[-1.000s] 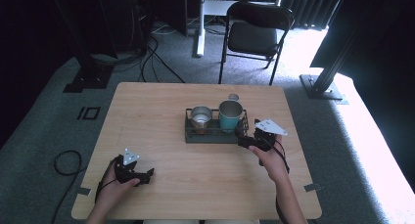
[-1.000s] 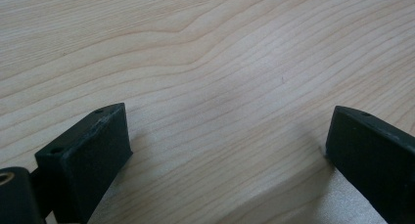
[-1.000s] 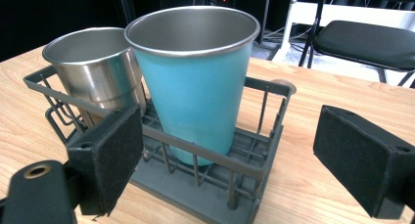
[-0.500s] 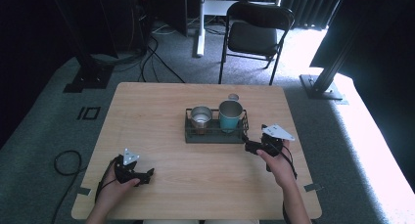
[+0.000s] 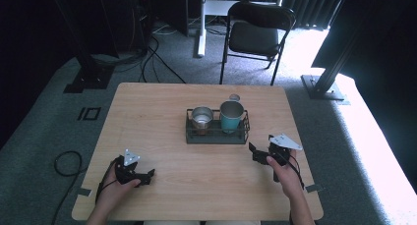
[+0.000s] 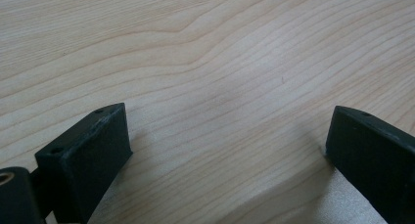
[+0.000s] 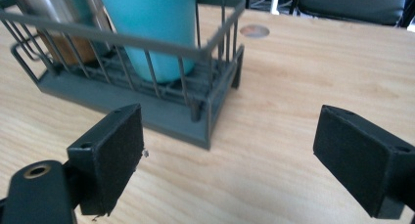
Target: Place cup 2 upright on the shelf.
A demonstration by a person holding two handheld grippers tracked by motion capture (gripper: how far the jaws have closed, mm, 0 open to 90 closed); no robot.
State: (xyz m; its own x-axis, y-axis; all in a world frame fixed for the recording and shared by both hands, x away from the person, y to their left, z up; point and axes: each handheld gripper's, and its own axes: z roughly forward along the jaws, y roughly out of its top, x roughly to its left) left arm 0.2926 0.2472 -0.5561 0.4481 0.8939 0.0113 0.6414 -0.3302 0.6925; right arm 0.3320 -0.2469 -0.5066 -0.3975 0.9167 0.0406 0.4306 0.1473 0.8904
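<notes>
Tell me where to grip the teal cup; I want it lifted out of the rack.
Grip the teal cup by its upper wall, coming from above. It stands upright and rises over the rack, whose wire bars fence its lower half. The steel cup stands close on one side, so set the jaws across the other two sides.

Each black gripper (image 5: pixel 257 152) carries a grey three-cornered plate, a trailing cable and flat rectangular jaws.
</notes>
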